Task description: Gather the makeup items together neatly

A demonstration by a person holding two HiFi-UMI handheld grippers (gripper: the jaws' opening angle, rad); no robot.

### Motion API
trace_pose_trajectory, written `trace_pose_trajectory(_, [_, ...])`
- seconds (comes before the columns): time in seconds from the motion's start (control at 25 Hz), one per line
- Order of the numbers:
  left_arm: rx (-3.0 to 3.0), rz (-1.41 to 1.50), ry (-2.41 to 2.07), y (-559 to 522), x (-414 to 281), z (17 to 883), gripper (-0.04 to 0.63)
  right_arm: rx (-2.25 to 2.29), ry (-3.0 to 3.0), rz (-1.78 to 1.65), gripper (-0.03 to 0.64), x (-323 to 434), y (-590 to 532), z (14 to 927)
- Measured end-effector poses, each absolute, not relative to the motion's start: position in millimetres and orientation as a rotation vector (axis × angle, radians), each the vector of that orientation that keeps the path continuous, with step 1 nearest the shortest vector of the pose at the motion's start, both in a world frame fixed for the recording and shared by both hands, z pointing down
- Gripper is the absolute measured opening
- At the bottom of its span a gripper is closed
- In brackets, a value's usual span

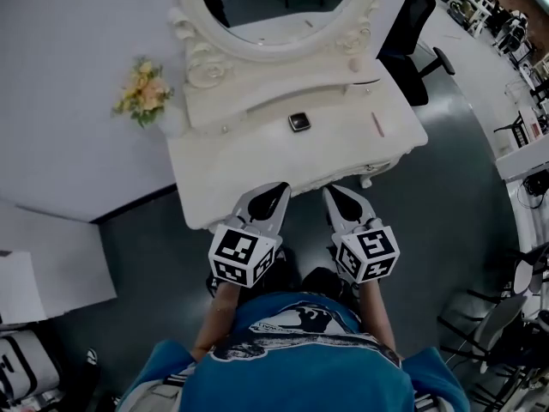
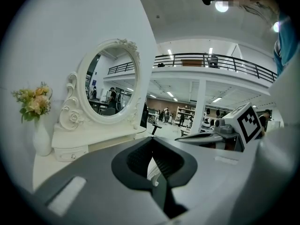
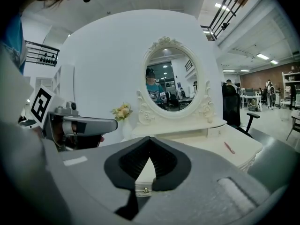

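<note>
Head view: the left gripper (image 1: 280, 188) and the right gripper (image 1: 329, 190) are held side by side just short of the front edge of a white dressing table (image 1: 223, 157). Both pairs of jaws are pressed together, with nothing held. A small dark square compact (image 1: 298, 121) is laid flat near the middle of the tabletop. A thin pink pencil (image 1: 377, 125) is laid well to its right, its long axis running roughly from the front edge toward the mirror (image 1: 274, 7). Print on the person's blue shirt (image 1: 300, 367) is too small to be read.

Left gripper view: the jaws are met tip to tip and are empty.

Right gripper view: the jaws are closed on nothing, and a drawer knob (image 3: 146, 190) is glimpsed behind them. The pencil is seen on the tabletop to the right, well apart from the jaws.
</note>
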State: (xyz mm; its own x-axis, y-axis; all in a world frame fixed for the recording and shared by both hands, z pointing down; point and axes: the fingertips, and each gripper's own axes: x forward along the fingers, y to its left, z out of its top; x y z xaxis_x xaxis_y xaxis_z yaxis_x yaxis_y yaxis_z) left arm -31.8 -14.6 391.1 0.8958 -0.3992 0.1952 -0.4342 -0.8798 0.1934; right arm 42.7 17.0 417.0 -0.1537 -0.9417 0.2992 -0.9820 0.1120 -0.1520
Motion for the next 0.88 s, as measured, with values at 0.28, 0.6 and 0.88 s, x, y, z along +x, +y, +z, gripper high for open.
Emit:
trace_pose_trajectory(0.28, [2.81,0.245,-0.622,-28.0,-23.0,401.8,0.018,1.959,-2.213,0.521,0.005,57.5,2.8,428.6])
trace_pose_trajectory(0.6, [2.752,0.24,-0.777,-64.7,-18.8,407.6,0.018,1.843,-2.279,0.518,0.005,74.0,-40.9,438.3])
trace_pose_trajectory(0.88, [2.684,0.219,-0.958,-106.8,5.4,405.8,0.018,1.689,-2.352,0.498,0.005,110.2,-103.7,444.2])
